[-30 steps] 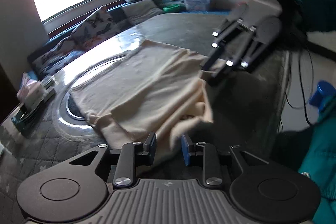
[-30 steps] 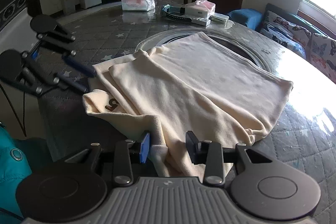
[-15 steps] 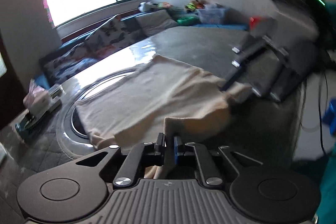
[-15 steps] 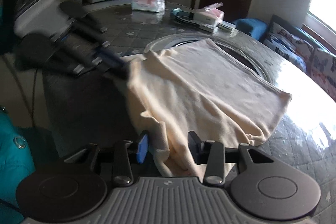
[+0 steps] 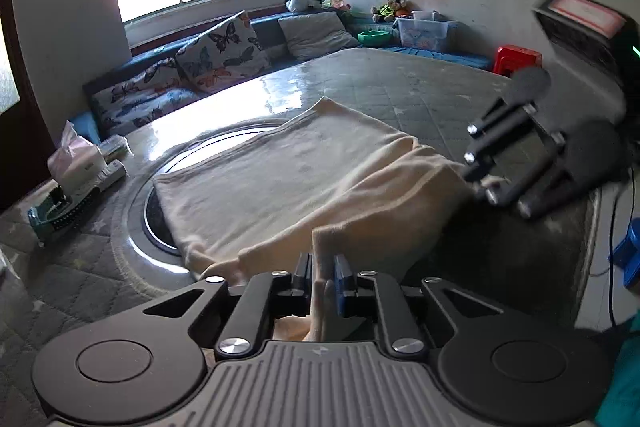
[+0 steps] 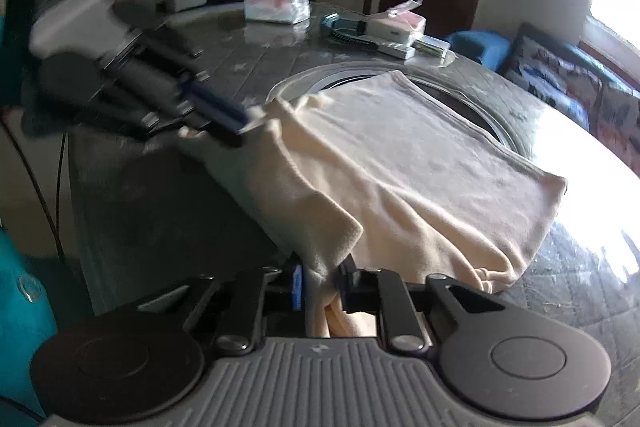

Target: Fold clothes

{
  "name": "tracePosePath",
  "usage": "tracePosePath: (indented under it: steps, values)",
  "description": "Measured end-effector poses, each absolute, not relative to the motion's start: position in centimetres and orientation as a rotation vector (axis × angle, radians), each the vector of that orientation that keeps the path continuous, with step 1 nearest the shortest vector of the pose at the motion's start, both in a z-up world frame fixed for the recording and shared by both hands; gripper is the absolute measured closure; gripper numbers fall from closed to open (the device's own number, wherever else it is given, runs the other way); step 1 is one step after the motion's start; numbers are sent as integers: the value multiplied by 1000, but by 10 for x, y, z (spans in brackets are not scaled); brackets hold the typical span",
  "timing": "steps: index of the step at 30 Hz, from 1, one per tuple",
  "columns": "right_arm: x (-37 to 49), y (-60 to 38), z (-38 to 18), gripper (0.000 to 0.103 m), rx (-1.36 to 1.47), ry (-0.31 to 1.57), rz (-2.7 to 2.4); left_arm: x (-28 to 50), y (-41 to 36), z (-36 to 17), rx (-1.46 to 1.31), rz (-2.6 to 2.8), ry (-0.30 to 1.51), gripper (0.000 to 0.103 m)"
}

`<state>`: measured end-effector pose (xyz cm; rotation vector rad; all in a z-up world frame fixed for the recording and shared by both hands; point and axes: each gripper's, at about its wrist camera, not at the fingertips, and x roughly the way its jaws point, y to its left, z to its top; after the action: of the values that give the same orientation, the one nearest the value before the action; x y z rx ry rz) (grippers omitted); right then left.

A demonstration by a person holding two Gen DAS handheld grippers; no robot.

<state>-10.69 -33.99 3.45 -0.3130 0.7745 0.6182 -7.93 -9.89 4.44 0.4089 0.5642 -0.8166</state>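
Cream garment (image 5: 304, 171) spread flat across middle of table (image 5: 420, 91), over round inset ring; near edge lifted off tabletop, stretched between two grippers. Left gripper (image 5: 322, 273): jaws just eased slightly wider, fabric fold clamped between fingers. Right gripper (image 6: 322, 281): jaws just closed, pinching other near corner of cloth. Each gripper visible from other's camera, gripping cloth at near table edge. Tissue box (image 5: 76, 163) near far left table edge. Teal sleeve (image 6: 24, 299) at left border.
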Motion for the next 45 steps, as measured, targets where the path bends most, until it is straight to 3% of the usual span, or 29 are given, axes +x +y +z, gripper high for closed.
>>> tracePosePath:
  steps: [2,8,10,11,14,23,33,45]
  values:
    - [-102,-344,39,90,-279,778,614,-88,-93,42,439,-816,554,69]
    - [-92,-348,47,91,-227,773,589,-109,-90,28,581,-804,501,65]
    - [-92,-347,46,92,-230,771,585,-112,-92,21,635,-779,484,67]
    - [-94,-347,46,92,-232,768,582,-111,-93,18,656,-759,480,82]
    - [-101,-346,46,93,-240,749,575,-110,-89,17,643,-740,481,93]
    - [-132,-348,68,93,-273,677,593,-125,-75,52,520,-750,473,96]
    - [-193,-338,89,93,-292,730,692,-175,-55,79,434,-803,521,95]
    - [-124,-352,118,93,-291,726,633,-97,-71,100,302,-740,480,95]
